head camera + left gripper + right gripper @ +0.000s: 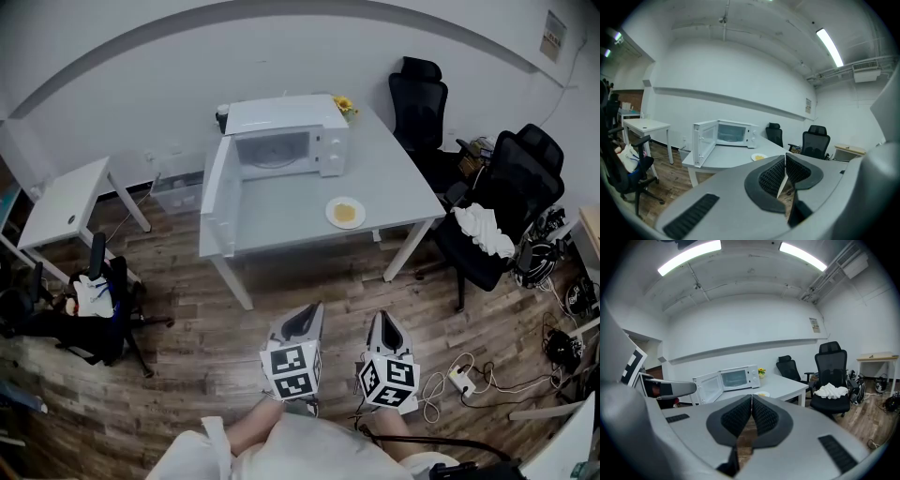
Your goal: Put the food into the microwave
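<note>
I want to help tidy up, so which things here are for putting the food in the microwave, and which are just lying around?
For the job:
- microwave, its door open
- plate of food
- table they sit on

Just lying about:
- black chair near the wall
- second black chair with a white cloth on it
- yellow flowers
- small white table
- power strip on the floor

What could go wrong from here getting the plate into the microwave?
1. The left gripper and right gripper are shut; nudging the plate like that could push it off the table's near edge.
2. The microwave door stands wide open at the left; the left gripper could clip it.
3. The food lies loose on the flat plate; a tilted lift may spill it.
</note>
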A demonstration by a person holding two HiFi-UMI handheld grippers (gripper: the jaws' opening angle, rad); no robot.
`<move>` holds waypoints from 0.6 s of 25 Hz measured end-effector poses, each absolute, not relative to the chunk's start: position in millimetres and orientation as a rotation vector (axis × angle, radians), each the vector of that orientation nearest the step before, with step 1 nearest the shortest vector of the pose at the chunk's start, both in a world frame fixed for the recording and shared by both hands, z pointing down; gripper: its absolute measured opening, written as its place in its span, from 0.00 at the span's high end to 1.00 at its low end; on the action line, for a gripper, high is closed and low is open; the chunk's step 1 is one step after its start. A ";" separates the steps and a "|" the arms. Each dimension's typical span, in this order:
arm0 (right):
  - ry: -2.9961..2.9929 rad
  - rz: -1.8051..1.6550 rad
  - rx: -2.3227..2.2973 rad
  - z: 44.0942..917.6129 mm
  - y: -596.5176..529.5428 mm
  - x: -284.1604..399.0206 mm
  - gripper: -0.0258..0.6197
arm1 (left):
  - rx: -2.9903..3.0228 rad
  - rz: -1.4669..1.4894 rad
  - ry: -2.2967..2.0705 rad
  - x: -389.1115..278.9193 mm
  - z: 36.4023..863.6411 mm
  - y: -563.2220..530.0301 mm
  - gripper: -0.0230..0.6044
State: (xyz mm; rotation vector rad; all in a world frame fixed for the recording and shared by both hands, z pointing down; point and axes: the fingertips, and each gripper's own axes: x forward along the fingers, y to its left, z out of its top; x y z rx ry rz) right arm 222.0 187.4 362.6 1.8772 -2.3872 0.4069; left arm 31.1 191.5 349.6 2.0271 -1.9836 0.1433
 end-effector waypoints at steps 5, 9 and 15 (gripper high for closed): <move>-2.376 0.417 1.877 369.1 176.3 228.1 0.93 | 2.016 0.153 -1.989 31.1 353.8 179.4 0.27; -2.370 0.424 1.867 375.4 164.2 230.9 0.93 | 2.006 0.156 -1.994 31.5 358.6 167.9 0.27; -2.380 0.418 1.852 381.2 138.9 228.3 0.93 | 1.987 0.157 -2.005 28.6 369.1 144.4 0.27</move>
